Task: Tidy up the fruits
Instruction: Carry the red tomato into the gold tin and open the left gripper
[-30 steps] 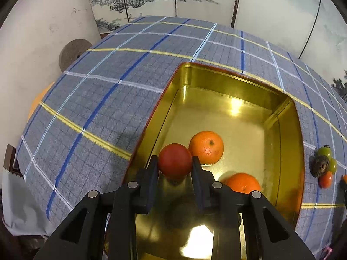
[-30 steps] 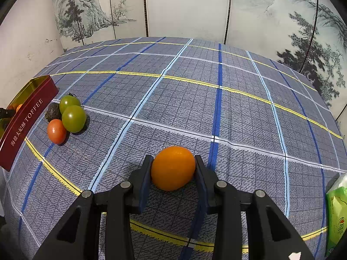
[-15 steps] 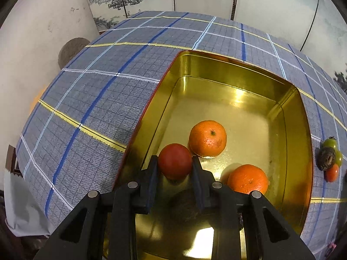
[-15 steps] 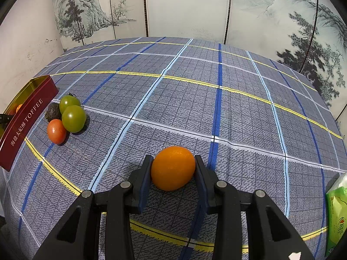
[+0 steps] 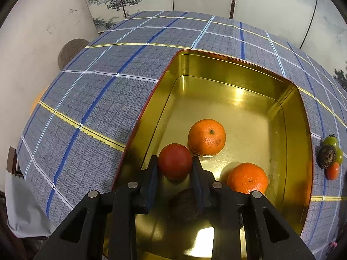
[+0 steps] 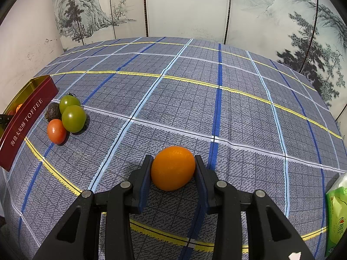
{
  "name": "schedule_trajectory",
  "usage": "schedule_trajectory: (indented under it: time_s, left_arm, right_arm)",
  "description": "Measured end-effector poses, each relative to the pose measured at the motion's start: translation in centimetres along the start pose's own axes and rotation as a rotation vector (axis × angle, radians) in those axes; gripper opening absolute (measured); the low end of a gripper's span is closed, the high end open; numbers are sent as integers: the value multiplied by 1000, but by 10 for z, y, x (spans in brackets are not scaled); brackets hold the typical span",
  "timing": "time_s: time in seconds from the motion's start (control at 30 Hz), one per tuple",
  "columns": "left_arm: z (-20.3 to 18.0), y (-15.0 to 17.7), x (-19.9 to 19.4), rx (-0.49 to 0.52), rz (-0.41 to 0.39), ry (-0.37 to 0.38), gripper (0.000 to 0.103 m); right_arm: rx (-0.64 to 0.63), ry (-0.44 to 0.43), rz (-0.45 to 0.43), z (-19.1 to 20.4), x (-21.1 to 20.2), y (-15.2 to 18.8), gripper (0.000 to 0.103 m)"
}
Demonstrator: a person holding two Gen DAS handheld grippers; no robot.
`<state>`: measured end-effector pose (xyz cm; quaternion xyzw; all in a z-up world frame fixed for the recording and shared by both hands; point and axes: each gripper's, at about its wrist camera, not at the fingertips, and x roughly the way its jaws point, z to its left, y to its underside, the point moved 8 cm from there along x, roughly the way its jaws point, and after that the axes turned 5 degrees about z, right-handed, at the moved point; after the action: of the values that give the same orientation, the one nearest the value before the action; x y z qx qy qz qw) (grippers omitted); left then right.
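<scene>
My left gripper (image 5: 175, 166) is shut on a red tomato (image 5: 174, 160) and holds it above the near part of a gold tin (image 5: 227, 65). Two oranges (image 5: 207, 137) (image 5: 247, 178) lie in the tin, and a dark round fruit (image 5: 188, 205) sits under my fingers. My right gripper (image 6: 173, 169) is shut on a smooth orange fruit (image 6: 173, 168) just above the checked tablecloth (image 6: 238, 108). The tin's red TOFFEE side (image 6: 26, 121) shows at the far left of the right wrist view.
Beside the tin lie two green tomatoes (image 6: 73, 118) (image 6: 69, 102), a small red tomato (image 6: 56, 131) and a dark wrinkled fruit (image 6: 53, 112); the cluster also shows in the left wrist view (image 5: 329, 155). A green packet (image 6: 336, 216) lies at the right edge.
My left gripper has moved forward over the tin with the tomato, so more of the tin's floor and the second orange show. The right gripper has not moved.
</scene>
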<state>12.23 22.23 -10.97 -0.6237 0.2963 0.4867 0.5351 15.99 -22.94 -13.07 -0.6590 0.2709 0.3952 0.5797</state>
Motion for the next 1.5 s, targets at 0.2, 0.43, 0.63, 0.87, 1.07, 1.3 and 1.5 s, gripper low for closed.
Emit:
schedule_trajectory:
  time_s: [0.2, 0.43, 0.63, 0.87, 1.07, 1.3, 1.5]
  left_arm:
    - [-1, 2, -3, -6, 5, 9, 31]
    - [-2, 5, -8, -7, -2, 10, 31]
    - [-4, 7, -15, 1, -13, 17, 31]
    - [-3, 10, -23, -17, -27, 31, 31]
    - [-2, 14, -31, -19, -39, 45, 32]
    - [-3, 18, -38, -18, -49, 55, 32]
    - [-2, 21, -42, -27, -52, 61, 33]
  right_arm:
    - [0, 0, 0, 0, 0, 0, 35]
    - [0, 0, 0, 0, 0, 0, 35]
    - [-1, 2, 0, 0, 0, 0, 35]
    - [0, 0, 0, 0, 0, 0, 35]
    - [1, 1, 1, -1, 0, 0, 36]
    - [5, 1, 1, -4, 0, 2, 37]
    - [8, 0, 1, -5, 0, 3, 37]
